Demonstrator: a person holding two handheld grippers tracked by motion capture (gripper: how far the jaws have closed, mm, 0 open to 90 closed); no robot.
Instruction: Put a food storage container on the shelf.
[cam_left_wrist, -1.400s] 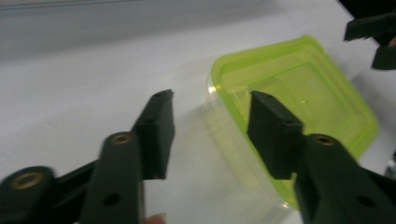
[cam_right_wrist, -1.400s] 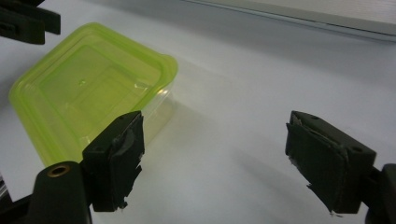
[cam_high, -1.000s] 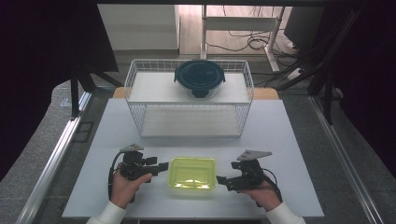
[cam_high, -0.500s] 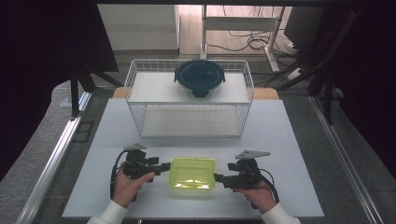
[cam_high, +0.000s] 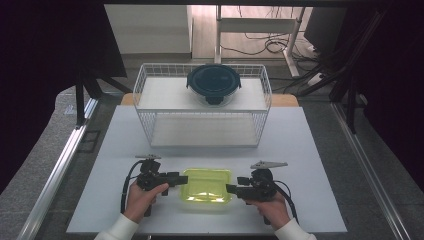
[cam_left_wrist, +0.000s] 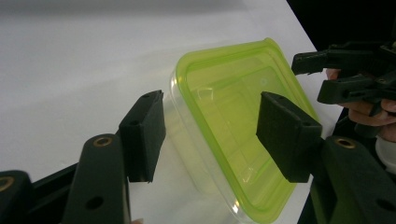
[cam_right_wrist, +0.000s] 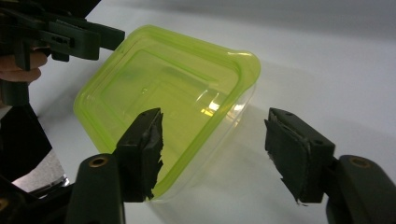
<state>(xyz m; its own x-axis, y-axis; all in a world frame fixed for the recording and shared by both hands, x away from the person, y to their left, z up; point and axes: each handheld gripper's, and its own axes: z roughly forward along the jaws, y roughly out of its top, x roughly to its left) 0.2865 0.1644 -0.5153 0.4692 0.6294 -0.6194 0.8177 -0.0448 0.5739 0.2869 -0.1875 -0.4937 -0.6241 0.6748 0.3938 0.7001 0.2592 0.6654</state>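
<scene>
Green-lidded clear box (cam_high: 208, 185) resting flat on the white table (cam_high: 310, 150), near the front edge, between the two hands. Lid seated on the box, rim intact all round.

Left gripper (cam_high: 178, 178) level with the box's left end; jaws apart and just closing, with the near corner of the box (cam_left_wrist: 224, 135) between them. One pad (cam_left_wrist: 144, 133) outside the clear wall, the other (cam_left_wrist: 285, 133) over the lid; gap visible on both sides, no pressing contact seen. Left hand (cam_high: 142, 197) wrapped round the handle.

Right gripper (cam_high: 231, 189) at the box's right end, pointing inward; jaws apart and likewise just closing. In the right gripper view, one pad (cam_right_wrist: 142, 149) over the lid (cam_right_wrist: 163, 93) near the corner, the other (cam_right_wrist: 296, 151) clear of the wall above bare table. No clamping visible. Right hand (cam_high: 272, 210) on the handle.

White wire basket (cam_high: 150, 90) at the back of the table, well apart from the box. Round dark-lidded bowl (cam_high: 214, 84) sitting on the basket's upper shelf, near the centre.
</scene>
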